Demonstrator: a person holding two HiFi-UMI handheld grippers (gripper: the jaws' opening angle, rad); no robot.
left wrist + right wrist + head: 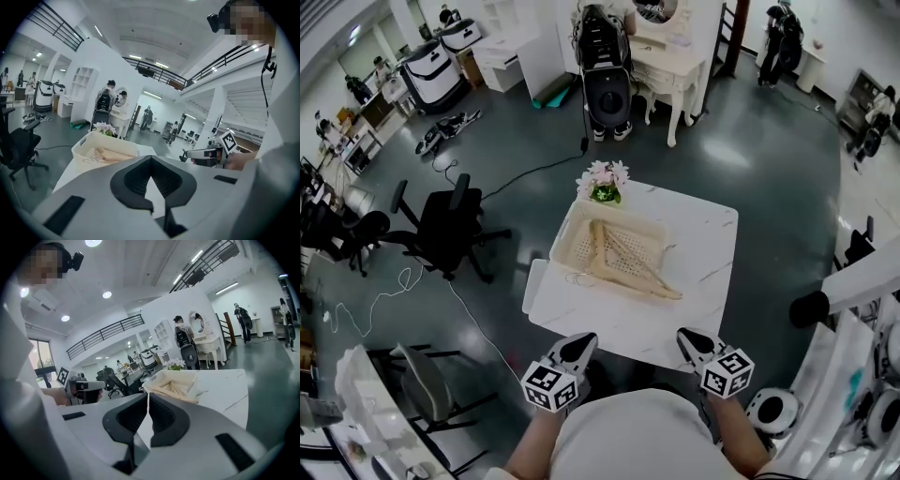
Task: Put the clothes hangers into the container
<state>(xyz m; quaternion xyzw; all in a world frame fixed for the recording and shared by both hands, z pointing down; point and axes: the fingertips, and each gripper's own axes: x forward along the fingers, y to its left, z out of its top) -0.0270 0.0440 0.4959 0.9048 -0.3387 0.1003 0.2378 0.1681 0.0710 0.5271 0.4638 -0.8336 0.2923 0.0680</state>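
Marble table (703, 253), hangers (628, 267) in basket (564, 234), well beyond left fingers (129, 178), right fingers (168, 418), all together

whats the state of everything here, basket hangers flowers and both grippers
basket: upright on the table, open top, holding the hangers
hangers: lying in the basket, one end poking over its near right rim
flowers: upright at the table's far edge, just behind the basket
left gripper: shut, empty, at the table's near edge
right gripper: shut, empty, at the table's near edge
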